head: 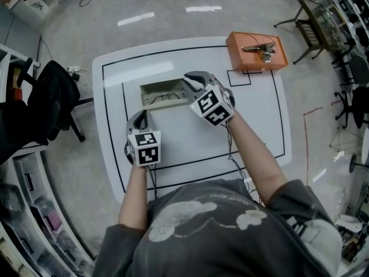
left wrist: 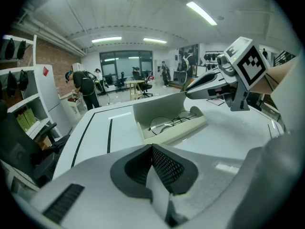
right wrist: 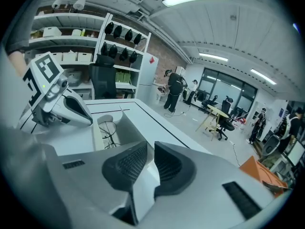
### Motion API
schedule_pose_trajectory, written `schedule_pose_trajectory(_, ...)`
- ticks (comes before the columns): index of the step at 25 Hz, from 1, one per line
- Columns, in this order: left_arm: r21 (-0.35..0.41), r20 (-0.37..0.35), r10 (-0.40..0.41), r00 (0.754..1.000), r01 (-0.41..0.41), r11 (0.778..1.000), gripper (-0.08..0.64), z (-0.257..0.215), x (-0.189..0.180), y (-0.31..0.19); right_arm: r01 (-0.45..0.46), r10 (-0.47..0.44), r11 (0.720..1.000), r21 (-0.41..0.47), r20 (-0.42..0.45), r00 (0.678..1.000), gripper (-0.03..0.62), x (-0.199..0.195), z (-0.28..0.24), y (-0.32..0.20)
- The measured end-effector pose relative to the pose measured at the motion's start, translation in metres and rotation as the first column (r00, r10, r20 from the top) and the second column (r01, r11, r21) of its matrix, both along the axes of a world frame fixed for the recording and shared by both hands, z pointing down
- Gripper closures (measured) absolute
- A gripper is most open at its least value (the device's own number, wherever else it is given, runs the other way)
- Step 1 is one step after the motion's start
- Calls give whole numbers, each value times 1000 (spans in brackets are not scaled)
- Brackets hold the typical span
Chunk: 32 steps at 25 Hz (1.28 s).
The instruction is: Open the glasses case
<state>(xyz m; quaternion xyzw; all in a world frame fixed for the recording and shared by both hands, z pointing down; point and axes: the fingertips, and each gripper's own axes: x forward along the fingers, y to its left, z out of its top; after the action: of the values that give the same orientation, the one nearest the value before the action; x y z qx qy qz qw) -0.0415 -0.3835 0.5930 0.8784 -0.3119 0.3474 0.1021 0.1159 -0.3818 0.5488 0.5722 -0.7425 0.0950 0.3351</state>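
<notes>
White and glossy, the desk (head: 190,149) in front of you is a rounded slab marked with thin black rectangles, standing on a grey polished floor. Toward its far side lies the glasses case (head: 164,92), a long, cream-coloured hard shell with rounded ends. It is already open, with its lid standing up along the far edge. Inside rest the glasses (left wrist: 167,124), which have thin dark wire rims and round lenses.

Your right tool (head: 189,79) hangs at the case's right end, close to the upper corner of the lid. From the pictures you cannot tell whether it touches there. Its dark, cross-ribbed pads stand only a narrow slit apart, with nothing between them. Your left tool (head: 138,115) sits nearer to you and left of the case, apart from it across a strip of bare desk. Its pads are pressed together at the tips and hold nothing.

At the far right corner of the desk sits a flat orange box (head: 256,59) with a small metal thing (head: 260,51) lying on top, well apart from the case. A black chair (head: 52,97) stands off the desk's left edge. Shelves of bins line the floor beside you on the left.
</notes>
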Motion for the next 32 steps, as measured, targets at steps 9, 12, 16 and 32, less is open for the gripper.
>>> schedule_pose_trajectory(9,0,-4,-19,1000,19,1000,558,0,-1,-1,-15,15,1000,-12,19,1000,529,3,4,-8)
schedule_pose_trajectory(12,12,-21,-32,999,32,999,558,-8,-3,-2,-10,10,1000,-10,14,1000,506,2,1,-5)
schedule_pose_trajectory(16,28,-33,-46,998,47,999,558,-21,-8,3,-18,17,1000,6,18,1000,500,2,-8,4)
schedule_pose_trajectory(32,166,-80,-151,985,163,973,558,-97,-33,59,21,-30,990,142,65,997,591,-4,-78,74)
